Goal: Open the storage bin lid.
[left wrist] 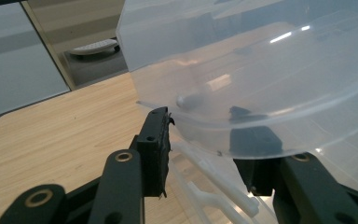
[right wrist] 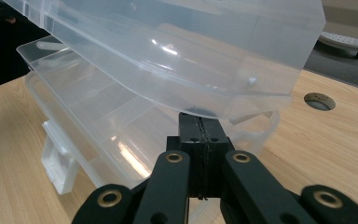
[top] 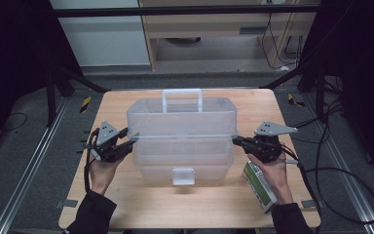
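You stood at the near edge of the wooden table (top: 126,204) with a clear plastic storage box (top: 182,131) at its centre, handle (top: 182,99) upright on the far side, latch (top: 183,176) facing you. Your left gripper (top: 129,139) met the box's left end, its jaws spread about the lid's edge, one pad outside and one showing through the plastic. Your right gripper (top: 237,142), jaws pressed together, sat under the lid's rim at the right end. A green-and-white carton (top: 259,187) lay near your right hand (top: 275,176).
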`<state>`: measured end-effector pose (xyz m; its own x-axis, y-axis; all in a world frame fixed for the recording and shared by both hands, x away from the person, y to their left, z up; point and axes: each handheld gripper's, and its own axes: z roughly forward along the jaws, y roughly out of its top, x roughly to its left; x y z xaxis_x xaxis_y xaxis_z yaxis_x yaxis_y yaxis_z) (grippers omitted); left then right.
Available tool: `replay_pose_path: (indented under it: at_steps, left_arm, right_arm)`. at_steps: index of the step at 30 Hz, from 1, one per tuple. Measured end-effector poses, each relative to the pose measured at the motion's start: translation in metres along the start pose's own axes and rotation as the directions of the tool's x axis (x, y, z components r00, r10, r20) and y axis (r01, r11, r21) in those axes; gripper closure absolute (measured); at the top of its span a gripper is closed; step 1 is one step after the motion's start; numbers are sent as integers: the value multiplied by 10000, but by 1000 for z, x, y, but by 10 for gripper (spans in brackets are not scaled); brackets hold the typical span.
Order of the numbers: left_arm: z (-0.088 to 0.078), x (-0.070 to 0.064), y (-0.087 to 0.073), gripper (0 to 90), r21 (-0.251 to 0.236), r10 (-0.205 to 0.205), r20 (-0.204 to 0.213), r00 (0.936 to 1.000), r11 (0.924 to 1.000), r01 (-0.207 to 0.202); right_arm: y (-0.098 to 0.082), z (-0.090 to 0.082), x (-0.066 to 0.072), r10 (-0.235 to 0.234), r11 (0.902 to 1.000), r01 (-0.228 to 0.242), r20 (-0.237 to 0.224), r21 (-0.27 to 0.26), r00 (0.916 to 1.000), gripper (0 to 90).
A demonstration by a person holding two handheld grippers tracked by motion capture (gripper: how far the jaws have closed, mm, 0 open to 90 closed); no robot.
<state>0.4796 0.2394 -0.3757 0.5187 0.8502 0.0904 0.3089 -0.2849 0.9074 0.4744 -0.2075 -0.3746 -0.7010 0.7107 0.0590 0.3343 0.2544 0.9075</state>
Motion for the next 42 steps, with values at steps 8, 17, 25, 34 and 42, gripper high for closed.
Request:
replay_pose_path:
  at_steps: [8, 17, 25, 34, 42]
  left_arm:
    - [0, 0, 1, 603, 47, 46, -160, 9999, 10000, -45]
    - [-2, 1, 1, 621, 99, -1, -145, 9999, 10000, 3]
    - [-3, 2, 1, 639, 64, -78, -85, 9999, 9999, 79]
    - [-3, 3, 0, 650, 64, -33, -44, 10000, 10000, 33]
    - [-3, 3, 1, 651, 63, -16, -67, 10000, 10000, 16]
  right_arm:
    - [0, 0, 0, 27, 10000, -27, 2, 10, 10000, 900]
    - [-4, 1, 2, -3, 9982, -16, 313, 596, 9995, 868]
    - [-16, 4, -1, 322, 9915, -389, 557, 1244, 9979, 816]
    - [-23, 17, 5, -131, 9789, -30, 772, 2042, 9969, 751]
    - [-26, 21, 4, -14, 9736, -171, 808, 2278, 9967, 755]
